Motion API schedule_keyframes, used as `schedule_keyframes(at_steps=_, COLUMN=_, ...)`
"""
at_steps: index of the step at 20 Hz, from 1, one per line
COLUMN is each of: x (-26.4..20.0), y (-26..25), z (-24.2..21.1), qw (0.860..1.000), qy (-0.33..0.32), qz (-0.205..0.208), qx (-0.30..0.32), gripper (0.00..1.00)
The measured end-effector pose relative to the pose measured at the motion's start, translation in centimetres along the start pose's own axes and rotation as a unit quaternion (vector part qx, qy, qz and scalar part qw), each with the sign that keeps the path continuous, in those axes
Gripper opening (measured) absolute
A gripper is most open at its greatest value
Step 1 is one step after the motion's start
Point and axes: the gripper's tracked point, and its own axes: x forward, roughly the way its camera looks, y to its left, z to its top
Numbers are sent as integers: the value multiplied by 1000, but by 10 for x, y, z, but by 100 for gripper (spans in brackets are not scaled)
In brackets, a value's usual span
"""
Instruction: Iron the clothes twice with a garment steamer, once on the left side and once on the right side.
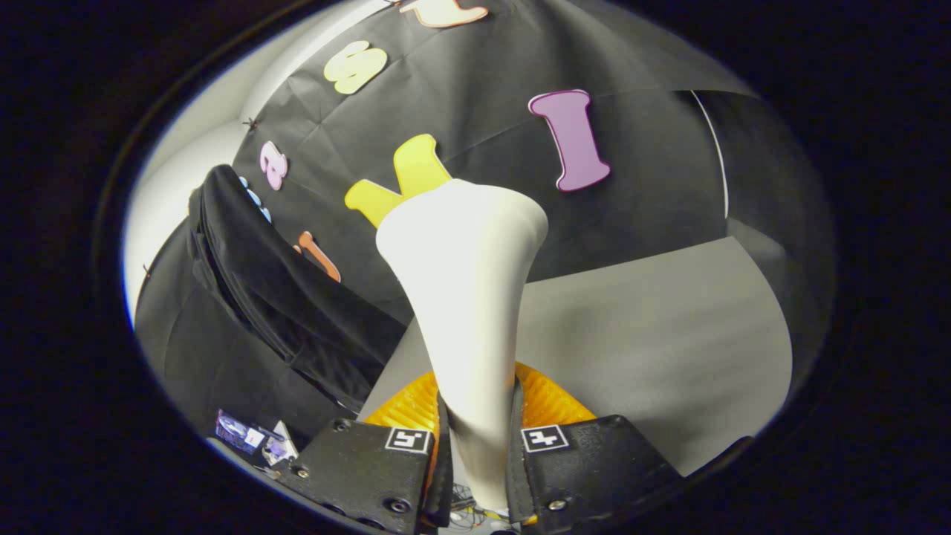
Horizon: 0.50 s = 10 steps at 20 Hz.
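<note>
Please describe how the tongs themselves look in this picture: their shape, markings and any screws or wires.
The tongs have two broad, flat finger blocks. Each block carries a small square black-and-white marker near its inner top corner, and several round screw heads. Thin wires show between the blocks, low down.

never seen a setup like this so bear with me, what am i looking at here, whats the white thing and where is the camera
The camera rides on a hand-held gripper that a person carries; it is no robot arm. It looks forward along the two jaws, the parts with small square markers nearest the camera. The lens is a fisheye, so everything bends.

The white thing is a garment steamer. Its narrow handle sits between the jaws, which are shut on it, and its wide head points away from the camera.

Beside the steamer hangs a dark garment, the clothing to be steamed. Beyond are the booth's black cloth wall and a grey surface.
</note>
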Motion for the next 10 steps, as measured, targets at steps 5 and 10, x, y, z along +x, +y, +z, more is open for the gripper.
schedule_keyframes(at_steps=5, x=-25, y=28, z=-8, qw=1000, qy=-6, qz=19, qx=18, gripper=30)
schedule_keyframes(at_steps=10, x=-46, y=67, z=-32, qw=1000, qy=-15, qz=17, qx=22, gripper=30)
